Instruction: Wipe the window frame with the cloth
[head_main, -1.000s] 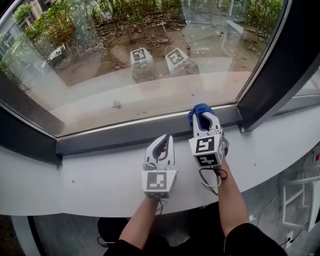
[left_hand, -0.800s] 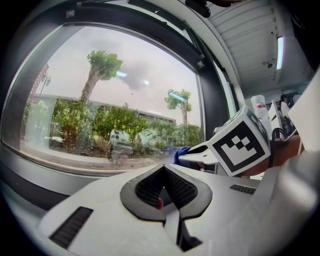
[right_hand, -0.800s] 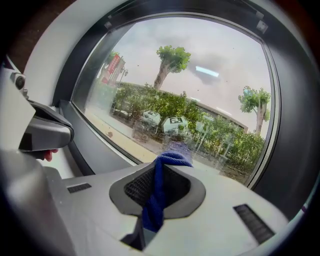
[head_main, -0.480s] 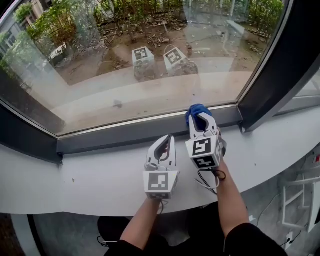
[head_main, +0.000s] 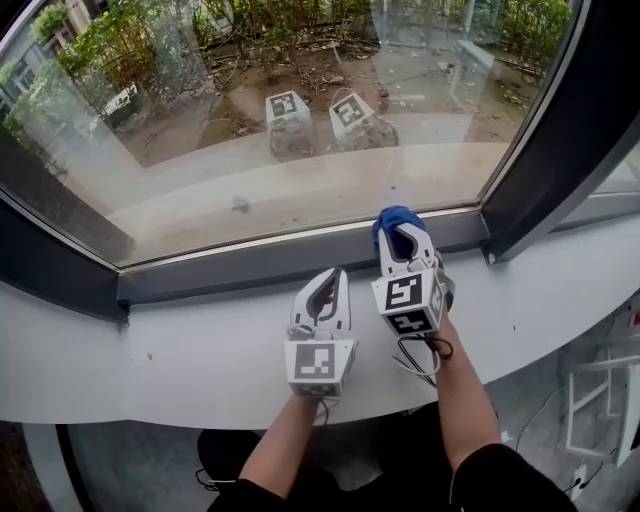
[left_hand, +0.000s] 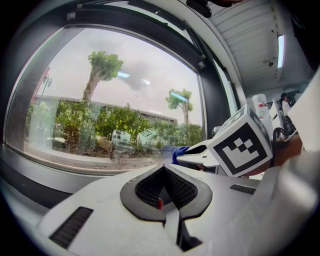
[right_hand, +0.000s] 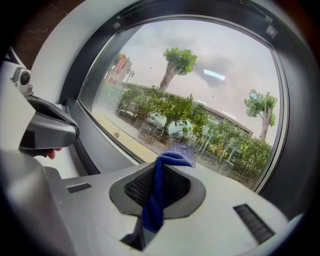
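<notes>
- A head view looks steeply down at a white sill that runs below a large curved window.
- The window frame is a dark grey bar along the foot of the glass. A dark upright rises from it at the right.
- The right gripper points at the glass, with its tips over the frame's lower bar, near the upright.
- Its jaws are clamped on a blue cloth. The cloth bunches out past the tips and lies against the frame bar, right at the bottom edge of the glass.
- In the right gripper view, the cloth hangs as a twisted blue strip pinched in the notch between the jaws of the right gripper. Its top fold pokes out toward the glass.
- The left gripper rests on the sill just left of the right one, close beside it. Its tips stop short of the frame.
- In the left gripper view, the jaws of the left gripper are pressed together. Past them at the right, the cloth shows as a small blue patch at the tip of the right gripper.
- Each gripper carries a marker cube facing the camera. The two cubes are mirrored faintly in the glass.
- Two bare forearms reach up from the bottom edge. A black cable loops by the right wrist.
- Outside the glass are a pale ledge, bare earth and green shrubs.
</notes>
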